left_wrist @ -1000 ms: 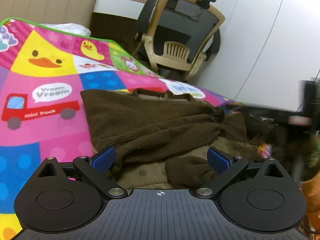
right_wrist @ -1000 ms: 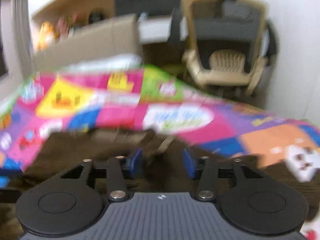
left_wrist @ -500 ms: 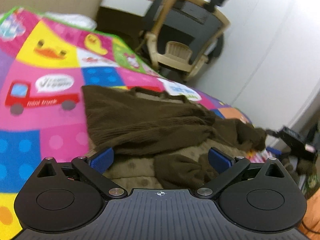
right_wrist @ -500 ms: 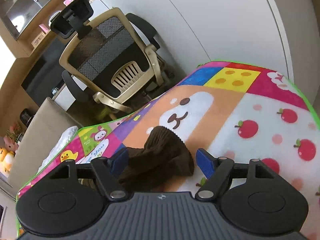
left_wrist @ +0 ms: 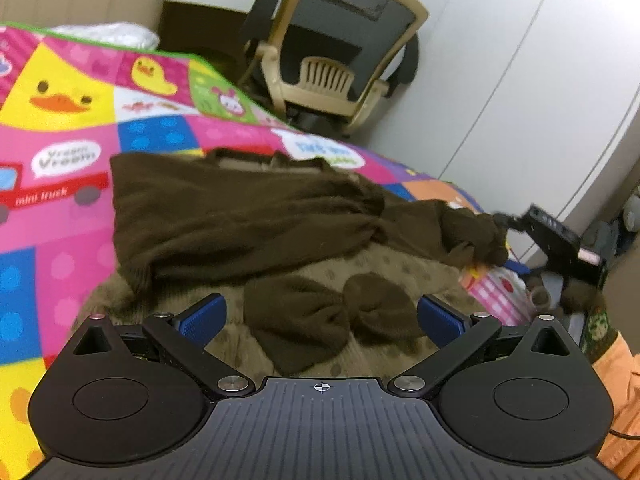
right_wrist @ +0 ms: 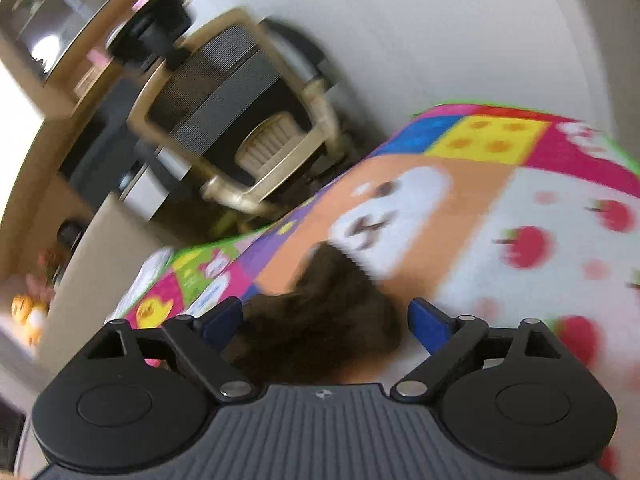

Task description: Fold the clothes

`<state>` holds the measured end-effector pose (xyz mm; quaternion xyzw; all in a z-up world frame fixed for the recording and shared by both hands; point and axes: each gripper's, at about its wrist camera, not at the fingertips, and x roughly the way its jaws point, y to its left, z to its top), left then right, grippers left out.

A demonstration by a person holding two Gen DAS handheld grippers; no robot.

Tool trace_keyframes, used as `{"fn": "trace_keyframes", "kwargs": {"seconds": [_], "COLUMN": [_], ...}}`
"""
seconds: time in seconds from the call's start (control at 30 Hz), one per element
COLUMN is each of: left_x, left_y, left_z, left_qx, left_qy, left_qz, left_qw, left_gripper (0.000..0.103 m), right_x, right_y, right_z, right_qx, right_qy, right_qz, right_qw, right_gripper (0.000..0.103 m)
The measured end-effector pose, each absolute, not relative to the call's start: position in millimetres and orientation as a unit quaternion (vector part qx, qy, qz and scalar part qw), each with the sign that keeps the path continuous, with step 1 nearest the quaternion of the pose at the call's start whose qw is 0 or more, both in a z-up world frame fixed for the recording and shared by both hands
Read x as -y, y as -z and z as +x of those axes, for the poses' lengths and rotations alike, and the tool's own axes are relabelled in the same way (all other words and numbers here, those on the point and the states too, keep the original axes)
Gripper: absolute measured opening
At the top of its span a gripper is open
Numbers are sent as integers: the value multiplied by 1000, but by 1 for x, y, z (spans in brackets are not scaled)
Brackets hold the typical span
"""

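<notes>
A dark brown knitted sweater (left_wrist: 240, 216) lies on a bright patchwork play mat (left_wrist: 60, 100), partly over a lighter dotted brown garment (left_wrist: 400, 272). My left gripper (left_wrist: 320, 316) hovers open over the near part, and a bunched brown cuff (left_wrist: 296, 320) lies on the cloth between its blue pads, untouched. One sleeve (left_wrist: 468, 232) is drawn out to the right, where my right gripper (left_wrist: 507, 225) meets its end. In the right wrist view that sleeve end (right_wrist: 320, 320) lies between the right gripper (right_wrist: 326, 318), whose jaws are opening; the right pad stands clear of the cloth.
An office chair (left_wrist: 340, 52) stands beyond the mat's far edge, against a white wall, and also shows in the blurred right wrist view (right_wrist: 240, 128). An orange cloth (left_wrist: 620, 400) sits at the lower right. The mat's apple-print corner (right_wrist: 540, 240) lies bare ahead of the right gripper.
The right gripper swung out to the right, rolling as it went, drew the sleeve out sideways, and its jaws widened around the cuff. The left gripper drifted slightly and stayed open.
</notes>
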<state>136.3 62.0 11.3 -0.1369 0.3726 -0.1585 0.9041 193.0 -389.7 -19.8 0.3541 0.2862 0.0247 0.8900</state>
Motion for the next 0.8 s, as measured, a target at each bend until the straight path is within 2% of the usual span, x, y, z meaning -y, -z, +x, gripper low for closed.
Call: {"fn": "trace_keyframes", "kwargs": {"seconds": [0.1, 0.17, 0.27, 0.43, 0.53, 0.67, 0.8], "left_x": [-68, -74, -84, -98, -101, -101, -103], "left_y": [-10, -10, -8, 0, 2, 5, 9], "left_z": [135, 133, 131, 130, 129, 127, 125], "left_qx": [-373, -372, -372, -378, -378, -376, -381], "left_qy": [151, 144, 132, 123, 126, 131, 136], "left_qz": [-148, -153, -163, -186, -193, -199, -205], "left_qw": [903, 904, 904, 899, 897, 895, 891], "left_gripper": [103, 103, 103, 103, 103, 103, 103], "right_x": [336, 290, 256, 259, 242, 196, 150], "right_y": [-15, -48, -68, -57, -44, -26, -8], "right_z": [194, 165, 124, 118, 122, 128, 142], "right_qx": [-287, -250, -202, -211, -197, -149, -135], "right_qy": [-193, -308, -351, -248, -186, -191, -245], "right_qz": [294, 187, 74, -12, -144, -343, -461], "right_qw": [891, 899, 911, 945, 952, 907, 842], "right_gripper": [92, 92, 99, 100, 100, 100, 97]}}
